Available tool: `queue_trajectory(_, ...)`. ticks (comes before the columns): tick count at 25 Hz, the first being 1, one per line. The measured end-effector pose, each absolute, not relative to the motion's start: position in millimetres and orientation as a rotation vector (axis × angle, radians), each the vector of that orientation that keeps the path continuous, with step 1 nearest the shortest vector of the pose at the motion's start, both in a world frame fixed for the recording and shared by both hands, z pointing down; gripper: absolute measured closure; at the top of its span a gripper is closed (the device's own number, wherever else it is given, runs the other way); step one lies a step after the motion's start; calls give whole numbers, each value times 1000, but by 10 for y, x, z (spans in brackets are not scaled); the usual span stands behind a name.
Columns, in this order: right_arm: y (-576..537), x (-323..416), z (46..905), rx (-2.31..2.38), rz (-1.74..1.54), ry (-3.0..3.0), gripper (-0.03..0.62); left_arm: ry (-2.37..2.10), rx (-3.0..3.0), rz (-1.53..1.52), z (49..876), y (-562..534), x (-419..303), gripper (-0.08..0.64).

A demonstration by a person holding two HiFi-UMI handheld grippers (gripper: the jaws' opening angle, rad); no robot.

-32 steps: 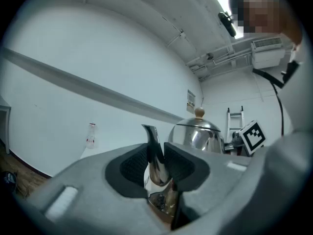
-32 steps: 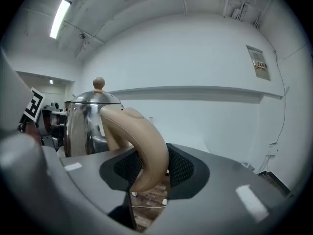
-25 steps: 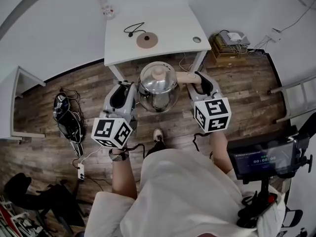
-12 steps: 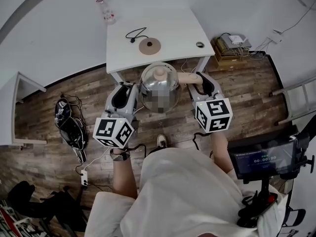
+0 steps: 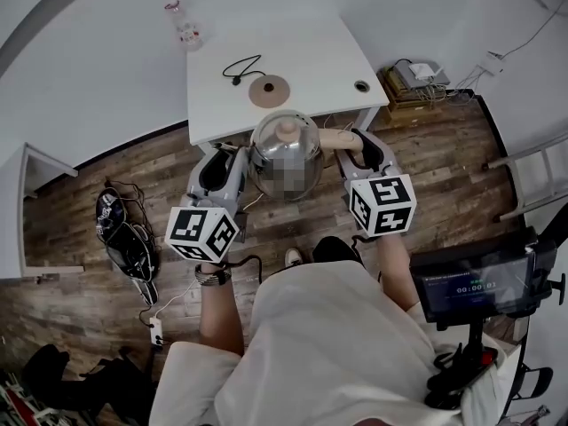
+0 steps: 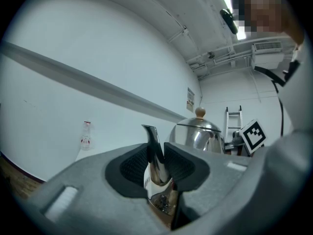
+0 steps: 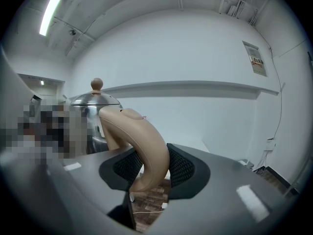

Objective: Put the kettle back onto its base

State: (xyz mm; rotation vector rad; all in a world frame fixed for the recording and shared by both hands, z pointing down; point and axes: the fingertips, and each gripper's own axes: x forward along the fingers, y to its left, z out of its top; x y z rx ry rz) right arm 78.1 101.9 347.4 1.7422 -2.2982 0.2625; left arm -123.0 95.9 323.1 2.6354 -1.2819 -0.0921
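The white bench has the base near its middle. You hold the kettle off its near edge, left gripper clamped on the spout and right gripper on the handle, probably for a level carry.

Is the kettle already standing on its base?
No, the round base lies bare on the table, and the kettle is held apart from it, near the table's front edge.

The kettle is mirror-bright polished metal with a matt beige plastic handle; the desk is smooth matt white.
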Motion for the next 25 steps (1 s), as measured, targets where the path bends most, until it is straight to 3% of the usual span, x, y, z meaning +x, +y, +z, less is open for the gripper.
queue_trajectory(25,196,719,3615,1749,329,-2298,439,-1274,2613,-61,3363,143,-1292,453)
